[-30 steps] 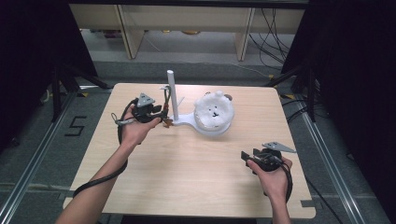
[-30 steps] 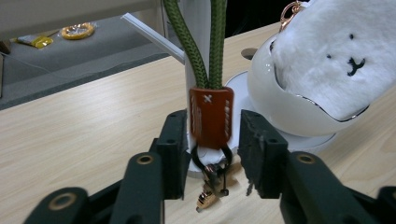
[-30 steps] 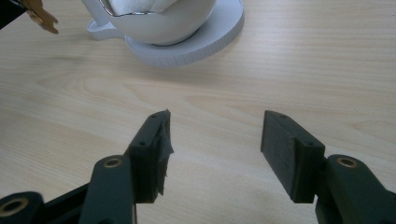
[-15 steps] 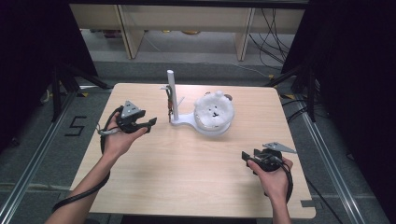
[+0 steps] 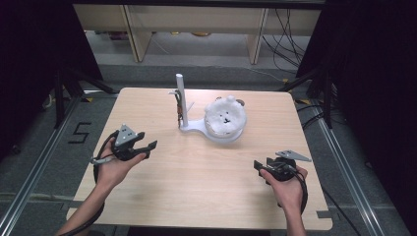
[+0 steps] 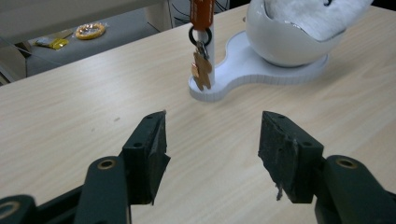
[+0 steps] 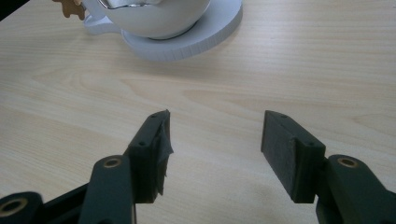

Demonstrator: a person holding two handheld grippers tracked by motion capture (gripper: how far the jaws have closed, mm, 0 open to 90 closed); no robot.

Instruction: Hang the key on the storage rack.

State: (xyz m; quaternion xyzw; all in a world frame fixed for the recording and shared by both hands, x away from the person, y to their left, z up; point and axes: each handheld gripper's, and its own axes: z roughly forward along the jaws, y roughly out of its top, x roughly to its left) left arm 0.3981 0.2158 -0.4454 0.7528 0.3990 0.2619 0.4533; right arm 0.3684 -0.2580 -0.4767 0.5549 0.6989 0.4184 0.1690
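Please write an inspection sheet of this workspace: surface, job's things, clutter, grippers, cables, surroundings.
Surface: light wooden table, bare in front.
Job's things: white stand with upright post; keychain hangs on the post; white bowl holds a plush bear.
Clutter: nothing seen.
Grippers: left gripper open, jaws just opened, nothing between; right gripper open, empty.
Cables: one trails from the left gripper.
Surroundings: shelving behind, dark curtains at the sides.

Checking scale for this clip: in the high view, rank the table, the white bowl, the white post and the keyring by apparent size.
1. table
2. white bowl, holding a fluffy toy
3. white post, thin though tall
4. keyring, hanging on the post
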